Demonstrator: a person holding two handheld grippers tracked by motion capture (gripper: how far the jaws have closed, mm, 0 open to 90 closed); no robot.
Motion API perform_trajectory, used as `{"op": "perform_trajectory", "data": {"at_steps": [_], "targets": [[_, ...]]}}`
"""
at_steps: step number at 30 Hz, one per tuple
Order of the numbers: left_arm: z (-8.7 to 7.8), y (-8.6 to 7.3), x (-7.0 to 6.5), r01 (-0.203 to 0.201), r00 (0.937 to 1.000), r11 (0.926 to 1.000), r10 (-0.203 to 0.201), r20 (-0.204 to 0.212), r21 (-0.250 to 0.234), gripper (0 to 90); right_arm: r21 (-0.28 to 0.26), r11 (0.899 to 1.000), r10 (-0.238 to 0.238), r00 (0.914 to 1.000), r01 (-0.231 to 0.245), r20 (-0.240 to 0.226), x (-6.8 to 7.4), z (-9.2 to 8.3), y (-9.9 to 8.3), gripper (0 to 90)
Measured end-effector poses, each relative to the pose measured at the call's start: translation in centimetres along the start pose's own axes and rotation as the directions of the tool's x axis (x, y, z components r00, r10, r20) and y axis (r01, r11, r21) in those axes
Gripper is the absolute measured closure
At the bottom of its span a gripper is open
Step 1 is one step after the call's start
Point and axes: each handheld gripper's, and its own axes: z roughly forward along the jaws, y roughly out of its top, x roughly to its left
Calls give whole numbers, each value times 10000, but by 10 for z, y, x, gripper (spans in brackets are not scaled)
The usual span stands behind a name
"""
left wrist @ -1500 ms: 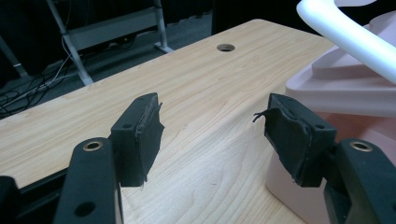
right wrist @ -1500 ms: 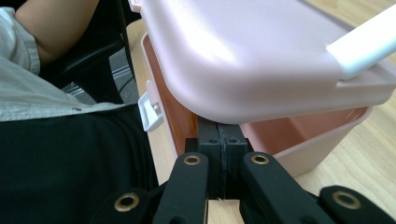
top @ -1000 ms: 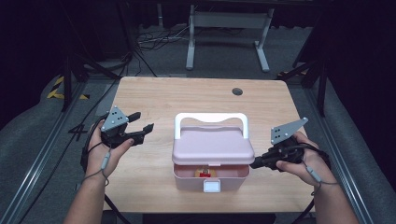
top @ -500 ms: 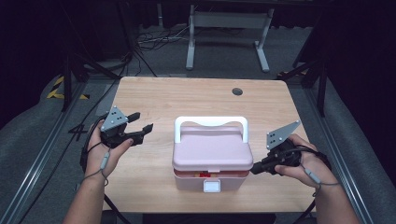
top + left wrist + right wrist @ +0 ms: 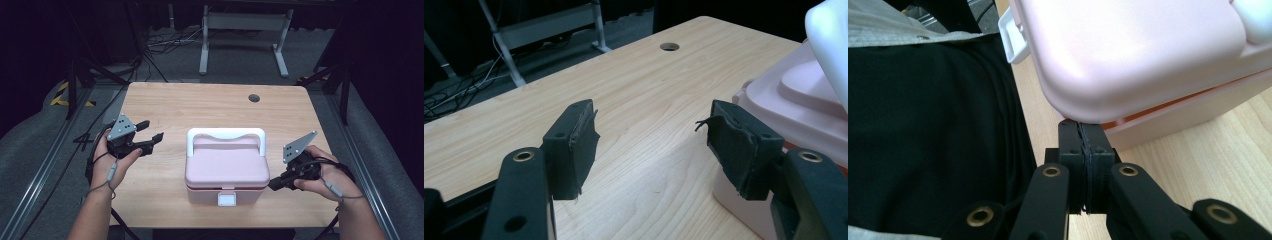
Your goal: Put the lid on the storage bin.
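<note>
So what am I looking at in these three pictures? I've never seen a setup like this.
A person sits at a wooden table holding a hand-held gripping tool in each hand. One picture comes from a camera above; the other two come from cameras riding on the tools, looking along their black jaws. On the table stands a pink box with a white handle and a white front latch. The left tool is open beside the box, holding nothing. The right tool is shut, its tips at the seam under the lid's corner.
</note>
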Motion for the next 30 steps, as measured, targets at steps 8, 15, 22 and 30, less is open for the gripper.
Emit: {"op": "perform_trajectory", "data": {"at_steps": [8,15,22,30], "targets": [[0,0,0,6,10000,10000,-6,18,35,368,307,9995,31,9999,-28,-99,0,2,-1,896],[1,0,0,-4,10000,10000,3,21,53,367,84,9999,-67,9997,69,-244,3,-1,0,894],[2,0,-1,-35,10000,9999,35,-4,97,368,-428,9990,-159,9994,146,-303,3,-7,-1,850],[0,-10,-3,61,9999,9997,-57,-145,239,368,-3043,9525,15,9994,89,339,-7,-34,-2,605]]}}
